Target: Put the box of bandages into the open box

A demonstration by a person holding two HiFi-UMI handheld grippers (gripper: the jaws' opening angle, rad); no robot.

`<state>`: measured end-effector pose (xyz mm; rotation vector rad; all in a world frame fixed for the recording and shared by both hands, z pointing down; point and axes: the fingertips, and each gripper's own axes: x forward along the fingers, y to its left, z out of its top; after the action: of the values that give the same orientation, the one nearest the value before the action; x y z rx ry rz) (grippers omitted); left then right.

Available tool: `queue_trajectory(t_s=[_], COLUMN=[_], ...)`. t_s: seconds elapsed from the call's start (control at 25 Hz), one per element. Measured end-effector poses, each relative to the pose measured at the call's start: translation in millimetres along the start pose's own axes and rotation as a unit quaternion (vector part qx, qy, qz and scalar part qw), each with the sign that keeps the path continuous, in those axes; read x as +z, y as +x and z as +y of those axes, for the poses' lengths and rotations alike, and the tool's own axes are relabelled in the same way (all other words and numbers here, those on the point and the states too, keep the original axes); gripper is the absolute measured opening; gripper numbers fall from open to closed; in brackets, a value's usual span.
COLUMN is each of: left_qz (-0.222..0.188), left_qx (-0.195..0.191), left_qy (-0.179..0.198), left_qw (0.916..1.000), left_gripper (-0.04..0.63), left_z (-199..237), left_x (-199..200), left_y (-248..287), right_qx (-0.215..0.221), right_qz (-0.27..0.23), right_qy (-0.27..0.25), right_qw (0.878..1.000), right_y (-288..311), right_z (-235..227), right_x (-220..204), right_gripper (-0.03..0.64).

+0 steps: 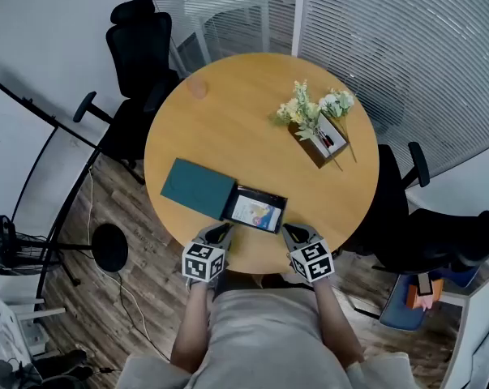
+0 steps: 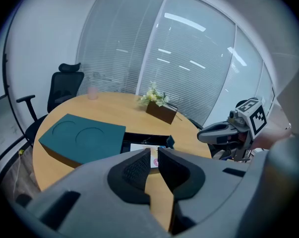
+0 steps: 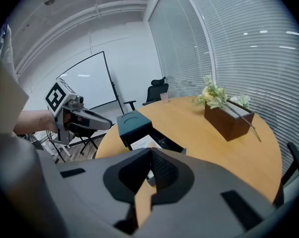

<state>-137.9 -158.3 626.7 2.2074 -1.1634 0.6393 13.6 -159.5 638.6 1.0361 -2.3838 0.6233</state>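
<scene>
Obs.: round worktop (image 1: 244,112). The open box (image 1: 281,202) sits close to the near edge, about mid-width. The lid (image 1: 197,187) lies flat, touching the box's left end. The planter (image 1: 319,140) stands toward the far right edge, well apart from the rest.

Task item: the bandage box (image 1: 255,211) lies flat inside the open box, printed face up. It also shows in the left gripper view (image 2: 140,147), just beyond the jaw tips.

Left hand-held gripper (image 1: 220,232): at the near edge, just beside the box's near left corner. Jaws drawn together to a thin slit (image 2: 153,152), with nothing between them.

Right hand-held gripper (image 1: 293,233): at the near edge, off the box's near right corner. Jaw tips meet (image 3: 150,152) and hold nothing.

Step (judgement): placement looks complete, since the item is in the tray and neither gripper touches it. This reads as the end of the task, both grippers hanging clear.

Next (judgement): little is called for beyond keeping both grippers off the tray so it is not nudged over the near edge. Closing the lid is not part of the task sentence. I cannot tell whether the bandage box sits fully down at its far end.
</scene>
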Motion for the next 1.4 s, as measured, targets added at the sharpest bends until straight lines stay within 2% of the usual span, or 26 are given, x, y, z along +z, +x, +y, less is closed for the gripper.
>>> queue_trajectory(t_s=[0.24, 0.44, 0.72, 1.4], left_qz=[-0.024, -0.013, -0.023, -0.021], left_qx=[0.006, 0.000, 0.019, -0.007], left_qy=[-0.021, -0.020, -0.024, -0.021], left_qw=[0.9995, 0.9997, 0.9993, 0.9995], left_gripper=[0.025, 0.011, 0.011, 0.011], left_z=[-10, -15, -8, -15], left_x=[-2, -7, 2, 15], left_y=[3, 10, 6, 15], right_qx=[0.003, 0.012, 0.025, 0.045], right_qz=[-0.006, -0.013, -0.008, 0.004], right_qy=[-0.001, -0.005, -0.021, -0.041], right_qw=[1.000, 1.000, 0.999, 0.998], right_y=[-2, -1, 8, 23], right_z=[-6, -5, -3, -10], right_x=[-1, 6, 16, 26], right_gripper=[-0.002, -0.002, -0.003, -0.003])
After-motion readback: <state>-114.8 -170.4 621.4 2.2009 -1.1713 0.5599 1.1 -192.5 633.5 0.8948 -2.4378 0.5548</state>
